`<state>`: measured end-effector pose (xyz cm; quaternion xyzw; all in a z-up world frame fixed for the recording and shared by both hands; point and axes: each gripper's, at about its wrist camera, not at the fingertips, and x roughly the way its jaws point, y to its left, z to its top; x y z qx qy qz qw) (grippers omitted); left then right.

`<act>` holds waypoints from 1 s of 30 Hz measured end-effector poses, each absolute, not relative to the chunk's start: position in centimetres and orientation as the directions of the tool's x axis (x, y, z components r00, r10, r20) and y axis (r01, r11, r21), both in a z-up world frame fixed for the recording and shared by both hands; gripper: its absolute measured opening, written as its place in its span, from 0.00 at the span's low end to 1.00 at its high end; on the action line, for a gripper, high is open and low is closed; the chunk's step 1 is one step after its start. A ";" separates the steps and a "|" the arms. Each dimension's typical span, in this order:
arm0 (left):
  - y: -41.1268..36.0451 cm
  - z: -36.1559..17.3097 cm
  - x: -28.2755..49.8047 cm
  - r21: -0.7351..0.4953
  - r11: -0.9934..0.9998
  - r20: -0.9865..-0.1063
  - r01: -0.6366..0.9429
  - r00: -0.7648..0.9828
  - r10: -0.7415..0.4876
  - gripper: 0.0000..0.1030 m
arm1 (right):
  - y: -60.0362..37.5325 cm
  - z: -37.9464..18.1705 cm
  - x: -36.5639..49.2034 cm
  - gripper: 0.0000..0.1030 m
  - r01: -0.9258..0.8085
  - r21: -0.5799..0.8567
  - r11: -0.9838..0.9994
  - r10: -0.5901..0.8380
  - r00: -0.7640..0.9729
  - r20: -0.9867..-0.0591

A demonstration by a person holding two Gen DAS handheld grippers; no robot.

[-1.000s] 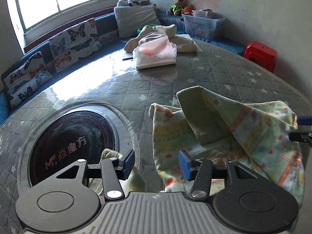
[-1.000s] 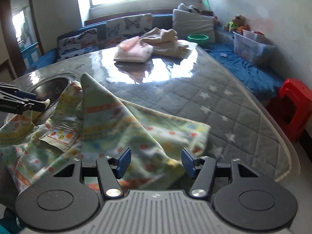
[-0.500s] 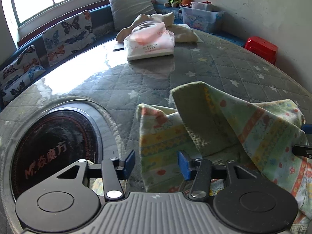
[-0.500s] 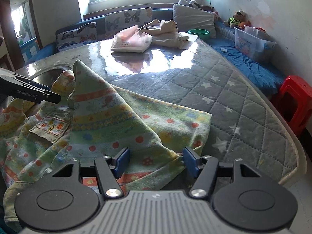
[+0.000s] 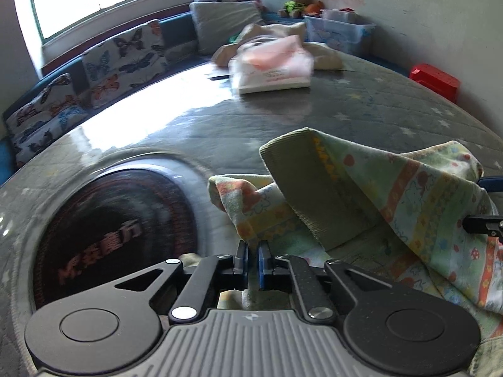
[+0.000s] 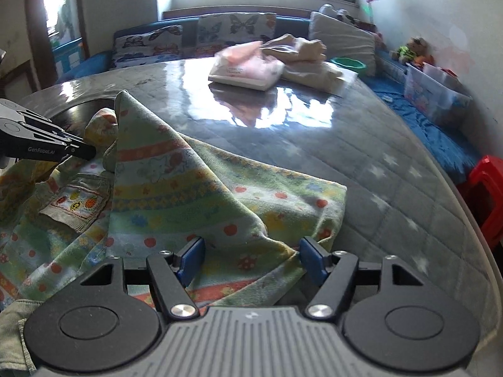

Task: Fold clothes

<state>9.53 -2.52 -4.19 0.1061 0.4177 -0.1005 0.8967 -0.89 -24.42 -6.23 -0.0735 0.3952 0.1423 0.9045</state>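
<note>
Clothes are the job, and the printed garment (image 6: 195, 194) lies crumpled on the near side of the quilted round table (image 6: 361, 144), one corner peaked up, so no tidy fold looks made yet. A pink folded piece (image 6: 248, 69) and a beige heap (image 6: 308, 59) sit at the far edge, near the cushioned window bench (image 6: 188, 40). The left gripper (image 5: 252, 265) pinches the garment's edge; the right gripper (image 6: 253, 259) straddles its hem, fingers spread.

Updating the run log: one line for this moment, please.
left gripper: shut on green patterned cotton garment | right gripper: open, straddling its hem | fold not done
</note>
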 end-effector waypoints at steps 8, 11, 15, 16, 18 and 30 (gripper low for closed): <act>3.7 -4.4 9.5 0.146 0.983 -0.764 0.111 0.644 0.040 0.06 | -18.1 -6.6 3.0 0.67 -0.439 -0.025 0.898 0.285 0.623 -0.728; 6.7 -4.4 9.2 0.155 0.987 -0.761 0.038 0.641 0.095 0.06 | -14.6 -6.8 4.5 0.67 -0.493 -0.020 0.870 0.329 0.612 -0.719; 10.7 -4.3 8.4 0.160 0.986 -0.761 -0.051 0.629 0.156 0.06 | -10.7 -7.0 5.8 0.67 -0.566 -0.019 0.824 0.388 0.588 -0.710; 11.5 -4.3 8.1 0.160 0.985 -0.761 -0.067 0.627 0.166 0.06 | -9.8 -7.0 6.0 0.67 -0.586 -0.028 0.810 0.396 0.582 -0.710; 13.0 -4.2 7.6 0.159 0.983 -0.761 -0.097 0.621 0.185 0.06 | -8.2 -6.9 6.3 0.65 -0.619 -0.041 0.785 0.408 0.565 -0.717; 16.5 -4.3 5.4 0.083 0.984 -0.754 -0.156 0.635 0.165 0.06 | 1.2 -3.4 4.9 0.59 -0.793 -0.087 0.603 0.556 0.496 -0.667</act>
